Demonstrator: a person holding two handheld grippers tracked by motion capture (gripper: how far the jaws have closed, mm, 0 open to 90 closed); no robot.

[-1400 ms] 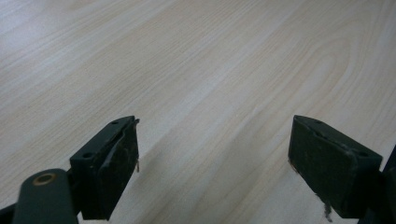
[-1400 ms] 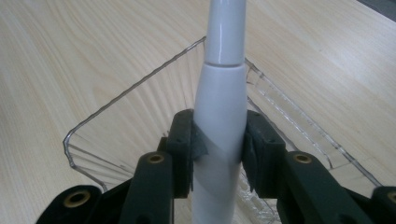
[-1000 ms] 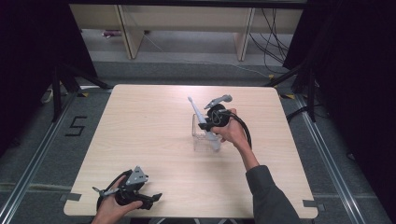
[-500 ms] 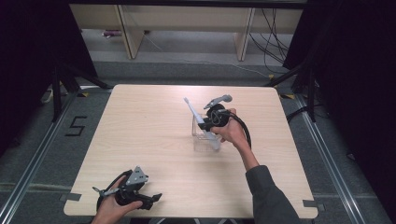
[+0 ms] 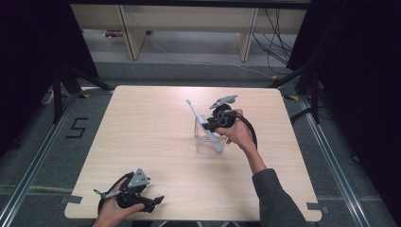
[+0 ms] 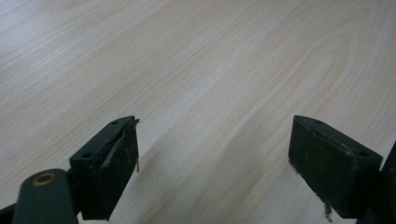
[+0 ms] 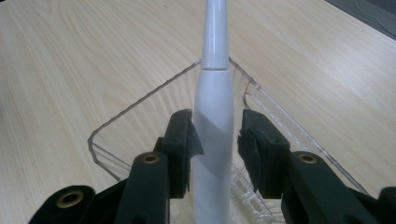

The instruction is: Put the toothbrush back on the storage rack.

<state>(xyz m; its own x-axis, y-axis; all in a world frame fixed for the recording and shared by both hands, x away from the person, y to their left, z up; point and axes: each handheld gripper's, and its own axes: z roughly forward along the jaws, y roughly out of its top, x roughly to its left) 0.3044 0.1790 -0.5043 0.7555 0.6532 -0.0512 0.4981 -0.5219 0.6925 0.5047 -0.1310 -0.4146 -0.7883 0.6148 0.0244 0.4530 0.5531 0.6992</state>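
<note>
One toothbrush (image 7: 213,116) stands between your right gripper's (image 7: 215,140) just-opening, loosened jaws, inside one clear tray (image 7: 299,135); your left gripper (image 6: 212,158) is spread near the table (image 5: 142,123) edge.

Pale wood-grain table (image 5: 151,142) in middle of room, on grey floor (image 5: 42,156). Black "5" marking (image 5: 77,127) on floor at table's left. Beige shelf unit (image 5: 189,21) against far side, cables (image 5: 276,33) hanging and trailing near it. Black curtains (image 5: 364,71) at both sides. Metal floor rails (image 5: 331,156) flank table.
</note>
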